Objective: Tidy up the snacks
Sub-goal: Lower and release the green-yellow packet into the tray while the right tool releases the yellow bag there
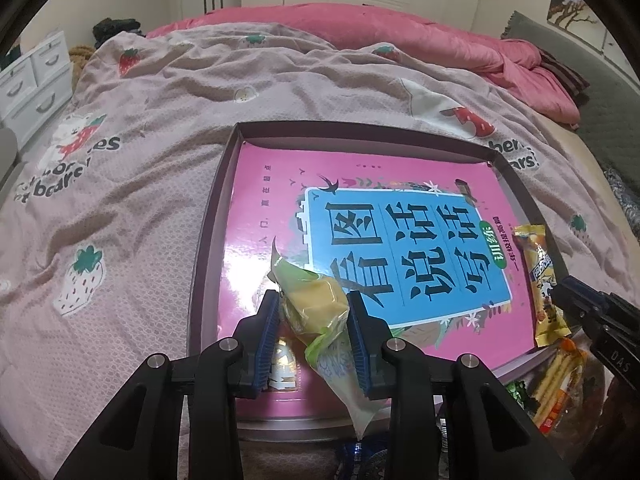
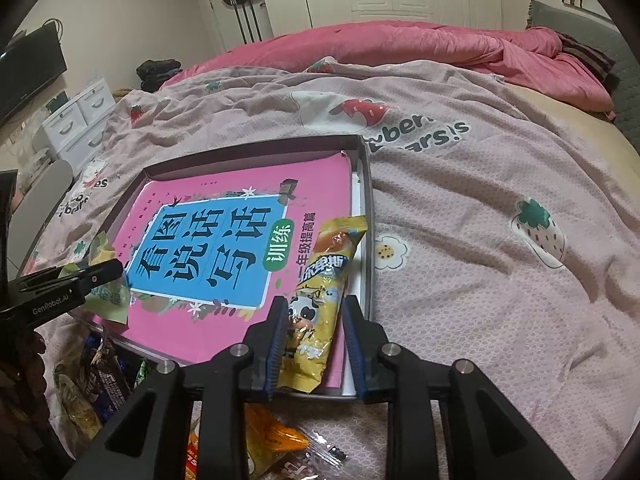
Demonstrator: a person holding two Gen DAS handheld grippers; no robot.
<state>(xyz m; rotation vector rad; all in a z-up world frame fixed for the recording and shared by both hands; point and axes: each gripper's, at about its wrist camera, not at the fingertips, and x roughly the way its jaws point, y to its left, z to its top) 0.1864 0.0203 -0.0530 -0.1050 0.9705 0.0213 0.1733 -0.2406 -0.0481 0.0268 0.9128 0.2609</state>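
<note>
The left gripper [image 1: 313,312] clamps a crinkly green snack packet [image 1: 316,304] over the shallow tray [image 1: 212,216], while the right gripper's [image 2: 314,330] jaws stand loose around a glossy yellow snack bar [image 2: 320,292].

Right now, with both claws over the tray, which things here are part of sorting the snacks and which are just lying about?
Part of the job:
- green snack packet, clamped in the left claw
- yellow snack bar, between the right claw's loosened pads
- tray
- loose snacks beside the tray

Just lying about:
- pink book in the tray
- strawberry blanket
- pink quilt
- white drawers
</note>
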